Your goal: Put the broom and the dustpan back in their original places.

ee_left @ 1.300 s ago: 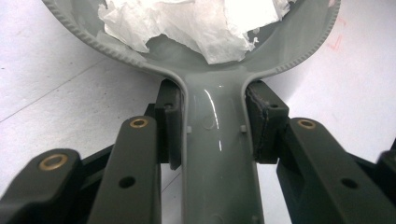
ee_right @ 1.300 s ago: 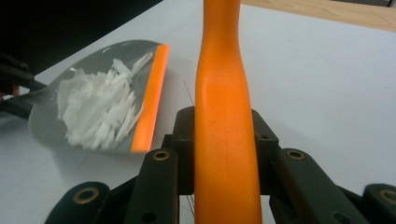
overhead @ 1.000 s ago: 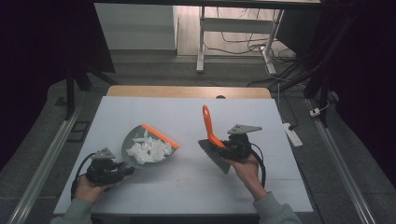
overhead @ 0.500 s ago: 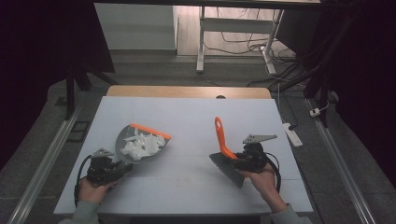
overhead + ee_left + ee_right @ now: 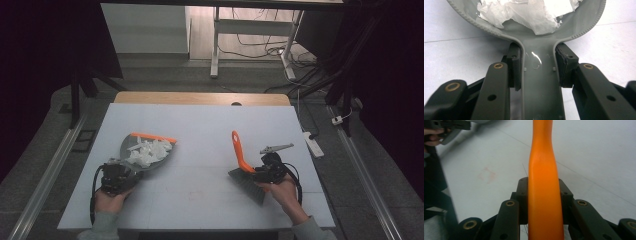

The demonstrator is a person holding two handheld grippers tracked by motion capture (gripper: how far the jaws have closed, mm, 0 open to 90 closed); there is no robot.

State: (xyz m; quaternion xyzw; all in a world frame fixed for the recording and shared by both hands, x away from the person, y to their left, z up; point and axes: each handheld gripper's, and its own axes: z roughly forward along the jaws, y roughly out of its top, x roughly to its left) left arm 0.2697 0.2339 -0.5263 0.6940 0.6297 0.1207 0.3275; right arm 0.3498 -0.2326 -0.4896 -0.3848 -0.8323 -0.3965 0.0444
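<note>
Fingers pinching dustpan (image 5: 537,72) handle and brush (image 5: 544,202) handle, bristles cut off close up.

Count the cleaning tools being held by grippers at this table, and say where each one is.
2. The grey dustpan, loaded with white paper scraps, is at the left gripper; the orange-handled brush is at the right gripper.

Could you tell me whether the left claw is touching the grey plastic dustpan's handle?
Touching. The left gripper view shows the left claw with both pads pressed flush against the sides of the grey plastic dustpan handle, no gap.
</note>
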